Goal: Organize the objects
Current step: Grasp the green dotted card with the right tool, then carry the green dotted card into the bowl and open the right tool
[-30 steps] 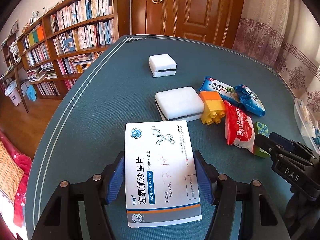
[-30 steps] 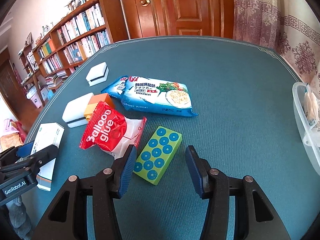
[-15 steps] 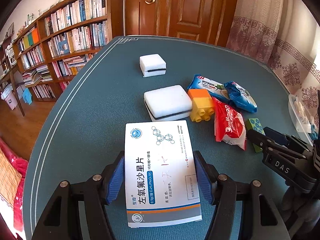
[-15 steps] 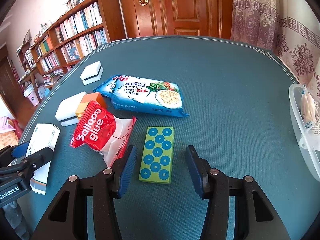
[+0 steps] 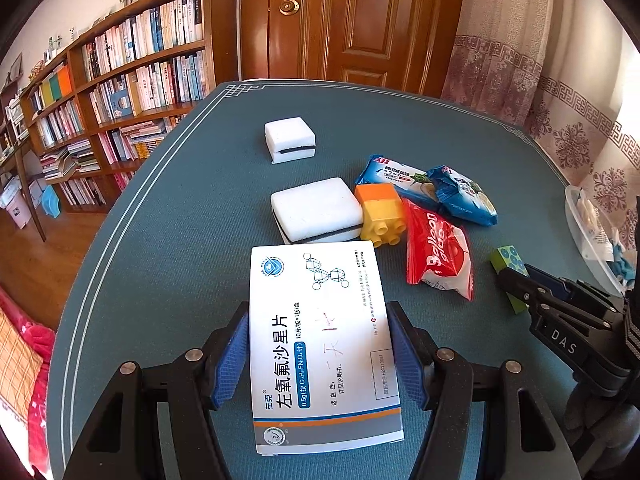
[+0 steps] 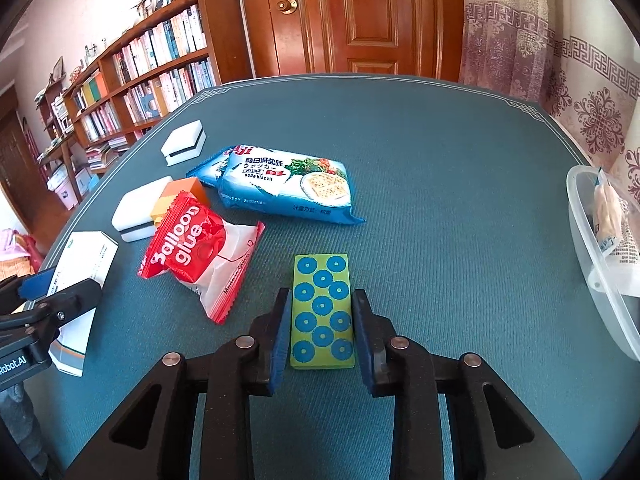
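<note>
We've got the left gripper (image 5: 318, 354) clamped on the white medicine box (image 5: 322, 344) and the right gripper (image 6: 322, 338) closed on the green block with blue dots (image 6: 323, 312), both items low over the blue table (image 6: 440, 184). We judge the sort barely started: the clear plastic bin (image 6: 592, 248) at the right edge holds only a few packets. Still loose on the cloth are the red Balloon glue packet (image 6: 198, 246), the soda biscuit pack (image 6: 288, 186), the orange-yellow toy brick (image 5: 382, 214) and two white sponges (image 5: 318, 210).
</note>
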The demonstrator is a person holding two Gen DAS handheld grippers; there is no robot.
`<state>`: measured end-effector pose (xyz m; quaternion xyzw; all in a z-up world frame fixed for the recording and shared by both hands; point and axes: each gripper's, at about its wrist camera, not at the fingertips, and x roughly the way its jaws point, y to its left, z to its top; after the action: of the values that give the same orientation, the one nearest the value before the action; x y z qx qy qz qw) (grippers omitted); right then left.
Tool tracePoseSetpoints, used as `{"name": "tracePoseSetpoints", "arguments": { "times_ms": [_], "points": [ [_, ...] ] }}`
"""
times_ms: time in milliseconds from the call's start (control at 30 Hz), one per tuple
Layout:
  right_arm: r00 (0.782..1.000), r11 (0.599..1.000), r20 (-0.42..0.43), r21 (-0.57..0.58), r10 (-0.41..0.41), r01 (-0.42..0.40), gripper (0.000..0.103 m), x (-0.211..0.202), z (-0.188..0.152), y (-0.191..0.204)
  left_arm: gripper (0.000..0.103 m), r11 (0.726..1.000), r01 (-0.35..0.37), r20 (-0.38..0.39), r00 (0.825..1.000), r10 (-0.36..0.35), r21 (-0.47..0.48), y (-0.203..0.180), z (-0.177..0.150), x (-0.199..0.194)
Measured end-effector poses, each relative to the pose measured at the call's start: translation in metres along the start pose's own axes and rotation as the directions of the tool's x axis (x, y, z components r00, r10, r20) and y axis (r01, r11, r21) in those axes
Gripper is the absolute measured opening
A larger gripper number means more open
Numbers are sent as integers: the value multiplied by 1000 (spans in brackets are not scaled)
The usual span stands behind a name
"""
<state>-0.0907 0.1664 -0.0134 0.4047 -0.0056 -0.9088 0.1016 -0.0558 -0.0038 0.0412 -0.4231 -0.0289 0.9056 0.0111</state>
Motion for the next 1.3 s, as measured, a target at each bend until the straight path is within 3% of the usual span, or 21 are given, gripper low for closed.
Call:
{"name": "tracePoseSetpoints", "arguments": {
  "times_ms": [467, 1300],
  "points": [
    [997, 997, 74, 77, -18, 12, 30, -54, -11, -36, 68, 997, 39, 15, 999, -40, 70, -34, 2, -10],
    [959, 933, 160, 316, -232, 173, 30, -121, -22, -171, 68, 975, 69, 16, 997, -74, 212, -110, 6, -17]
  ]
}}
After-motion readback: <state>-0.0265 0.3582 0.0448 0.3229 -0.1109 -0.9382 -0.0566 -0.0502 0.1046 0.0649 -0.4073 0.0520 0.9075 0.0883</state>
